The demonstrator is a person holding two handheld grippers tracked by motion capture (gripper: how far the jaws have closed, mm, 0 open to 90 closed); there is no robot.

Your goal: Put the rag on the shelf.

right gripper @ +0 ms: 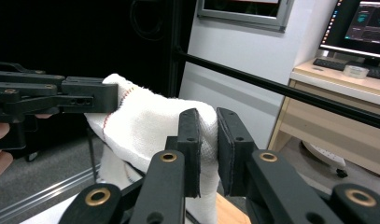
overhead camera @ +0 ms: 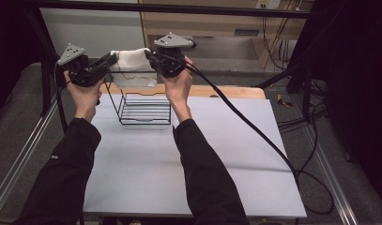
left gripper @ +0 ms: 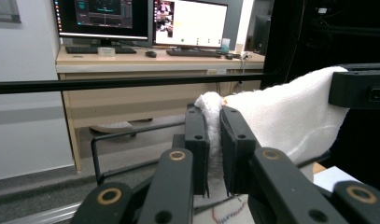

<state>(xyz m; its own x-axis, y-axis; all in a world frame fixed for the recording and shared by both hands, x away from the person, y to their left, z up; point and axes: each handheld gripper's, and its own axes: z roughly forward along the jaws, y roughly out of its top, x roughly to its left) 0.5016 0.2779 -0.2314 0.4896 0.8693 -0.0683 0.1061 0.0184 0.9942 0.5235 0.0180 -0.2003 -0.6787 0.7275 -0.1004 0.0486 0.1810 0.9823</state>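
Both grippers hold a white cloth [overhead camera: 130, 60] stretched between them, up in the air above the black wire rack [overhead camera: 144, 107] that stands at the far end of the counter [overhead camera: 188, 159]. The left gripper [overhead camera: 111, 59] is nearly shut, pinching one corner of the cloth; in the left gripper view the cloth [left gripper: 290, 116] is bunched between the two black pads and runs off toward the other gripper. The right gripper [overhead camera: 150, 55] is likewise nearly shut on the opposite corner; in the right gripper view the cloth [right gripper: 145, 126] sits squeezed between its pads, with a red stitched edge visible near the far grip. The cloth hangs with some slack in the middle and its lower edge appears to drape just at or behind the top rail of the rack; whether it touches the rail cannot be told. Judgement: the step in hand looks like carrying the spread cloth to the rack for hanging. The next move calls for keeping both grips firm and level, lowering the cloth so its middle lands across the top rail, and only then loosening the fingers. Risk: an uneven release could let the cloth slide off one side.
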